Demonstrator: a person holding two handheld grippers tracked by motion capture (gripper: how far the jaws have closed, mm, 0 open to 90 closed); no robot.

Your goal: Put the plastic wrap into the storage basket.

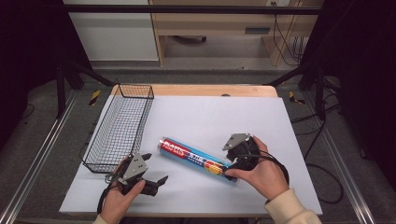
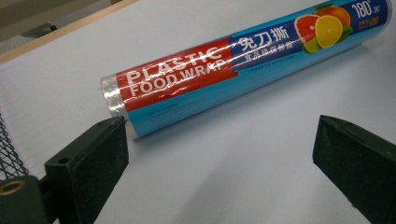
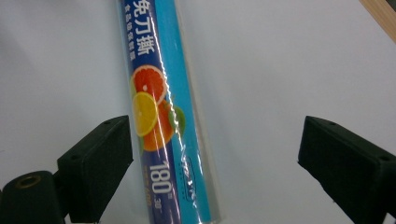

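A roll of plastic food wrap (image 1: 196, 157) in a blue and red wrapper lies slantwise on the white mat. A person's right hand holds my right gripper (image 1: 229, 164) at the roll's near-right end. In the right gripper view that gripper (image 3: 215, 122) is open, its jaws wide on either side of the roll (image 3: 159, 116) without touching it. My left gripper (image 1: 155, 168) rests open near the table's front left, pointing at the roll's red end. In the left gripper view the roll (image 2: 233, 60) lies just beyond the open left gripper (image 2: 219, 123).
A black wire basket (image 1: 135, 86) stands along the left side of the white mat (image 1: 210, 112), and its mesh (image 2: 7, 149) shows beside the left jaw. The wooden table edge (image 1: 196, 90) runs behind the mat. Cables trail off to the right.
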